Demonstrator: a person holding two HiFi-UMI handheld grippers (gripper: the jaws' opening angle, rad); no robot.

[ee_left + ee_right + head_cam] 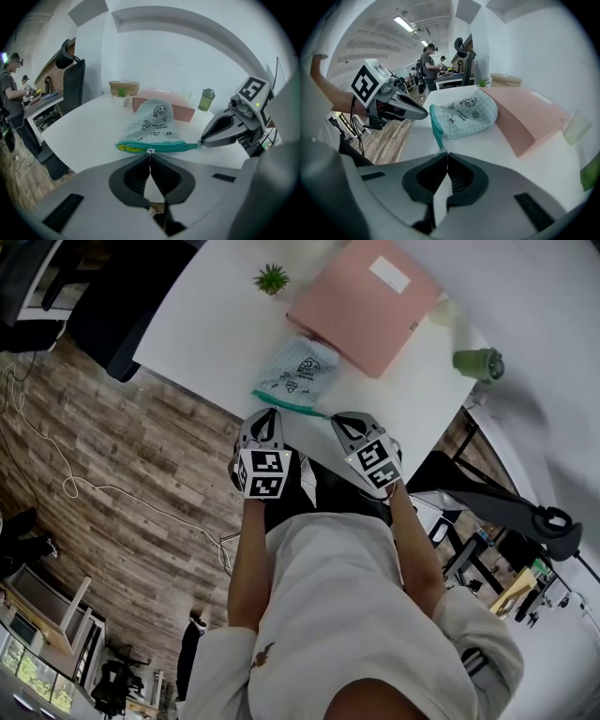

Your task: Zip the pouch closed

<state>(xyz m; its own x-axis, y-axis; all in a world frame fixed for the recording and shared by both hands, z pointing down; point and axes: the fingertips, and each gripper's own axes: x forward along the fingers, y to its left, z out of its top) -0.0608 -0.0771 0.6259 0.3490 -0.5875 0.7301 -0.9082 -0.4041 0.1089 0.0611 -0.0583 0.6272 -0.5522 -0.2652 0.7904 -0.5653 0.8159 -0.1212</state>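
Note:
A pale checked pouch (298, 367) with small prints lies on the white table (211, 329), its teal zipper (292, 401) along the near edge. My left gripper (150, 155) is shut on the small white zipper pull (150, 151). From the pull to the right the teal zipper (173, 147) is closed. To the pull's left a short stretch gapes with yellow lining (123, 147) showing. My right gripper (446, 153) is shut on the zipper's end tab (439, 149) at the other end. In the head view the left gripper (266, 414) and right gripper (343, 418) flank the zipper.
A pink box (367, 298) lies just behind the pouch, touching it. A small potted plant (272, 278) and a green cup (480, 363) stand farther back. The table's near edge runs right under the grippers. A black chair (74, 86) stands to the left; people stand (429, 63) far off.

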